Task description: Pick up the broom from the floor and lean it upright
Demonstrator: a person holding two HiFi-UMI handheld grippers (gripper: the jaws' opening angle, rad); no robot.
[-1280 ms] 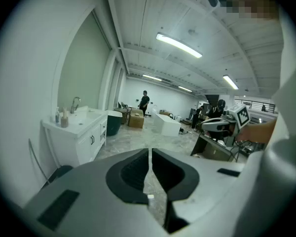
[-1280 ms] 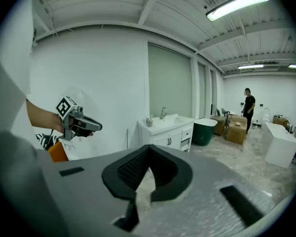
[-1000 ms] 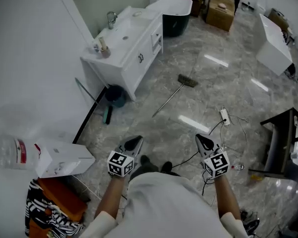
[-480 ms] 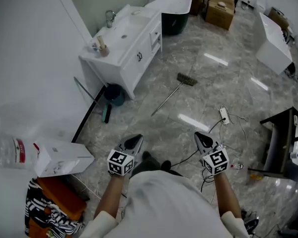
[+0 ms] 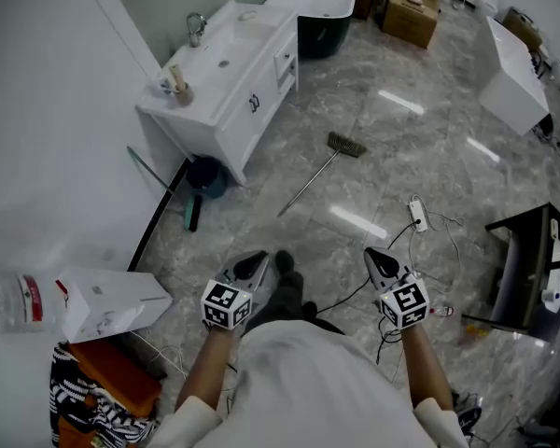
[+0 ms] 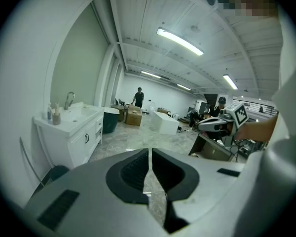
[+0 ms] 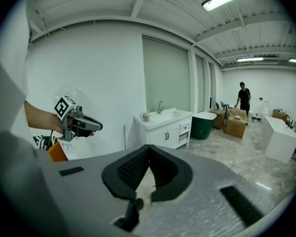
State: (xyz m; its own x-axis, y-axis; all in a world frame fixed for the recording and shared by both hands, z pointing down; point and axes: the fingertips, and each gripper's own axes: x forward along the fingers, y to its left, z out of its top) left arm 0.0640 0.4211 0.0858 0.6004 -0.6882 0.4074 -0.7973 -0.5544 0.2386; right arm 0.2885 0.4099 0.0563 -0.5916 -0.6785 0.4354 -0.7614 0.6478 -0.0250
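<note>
The broom (image 5: 319, 170) lies flat on the marble floor in the head view, its brush head toward the far side and its thin handle running toward me. Both grippers are held low in front of my body, well short of the broom. My left gripper (image 5: 257, 263) is shut with nothing between its jaws, and its tips meet in the left gripper view (image 6: 149, 153). My right gripper (image 5: 375, 259) is also shut and empty, with its tips together in the right gripper view (image 7: 149, 149).
A white vanity with sink (image 5: 226, 73) stands against the wall on the left, a dark bin (image 5: 208, 175) beside it. A power strip with cables (image 5: 417, 215) lies right of the broom. A white tub (image 5: 513, 73), a dark table (image 5: 532, 259), cardboard boxes (image 5: 409, 6) and a white box (image 5: 107, 301) surround the floor.
I have stepped forward; the broom and vanity sit slightly lower and nearer in the head view. A foot now shows between the grippers. Both grippers stay shut.
</note>
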